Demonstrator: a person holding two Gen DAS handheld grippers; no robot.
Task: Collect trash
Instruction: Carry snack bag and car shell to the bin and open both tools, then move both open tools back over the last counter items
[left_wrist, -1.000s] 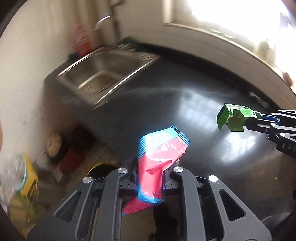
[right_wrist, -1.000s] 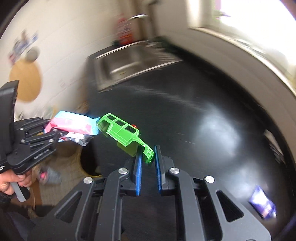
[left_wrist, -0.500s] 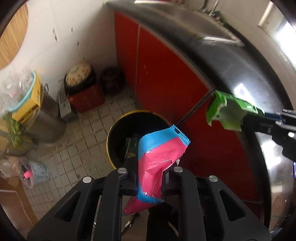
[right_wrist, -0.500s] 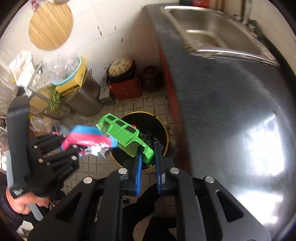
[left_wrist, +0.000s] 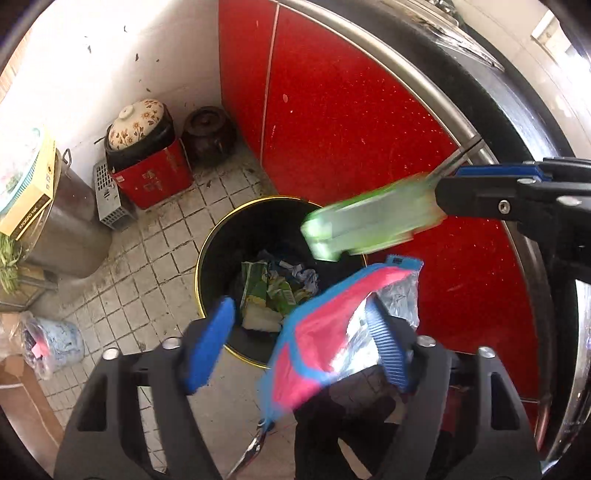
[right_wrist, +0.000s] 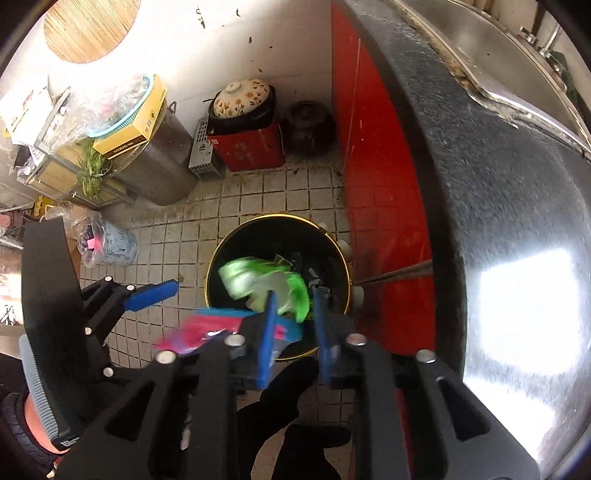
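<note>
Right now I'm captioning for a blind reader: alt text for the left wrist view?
The open left gripper lets a pink-and-blue wrapper slip over a black bin of trash; the right gripper releases a blurred green toy car above it.

floor: clay pot (left_wrist: 138, 122) on red box (left_wrist: 155, 177) — dark jar (left_wrist: 208, 131) beside

My matt black plastic claws carry ribbed blue pads (left_wrist: 388, 347). The wrapper (left_wrist: 325, 332) is glossy film, silver foil inside; the green toy car (left_wrist: 369, 225) looks like smooth plastic. Cabinet doors (left_wrist: 351, 122) are glossy red, floor tiles (right_wrist: 258, 192) grimy.
</note>
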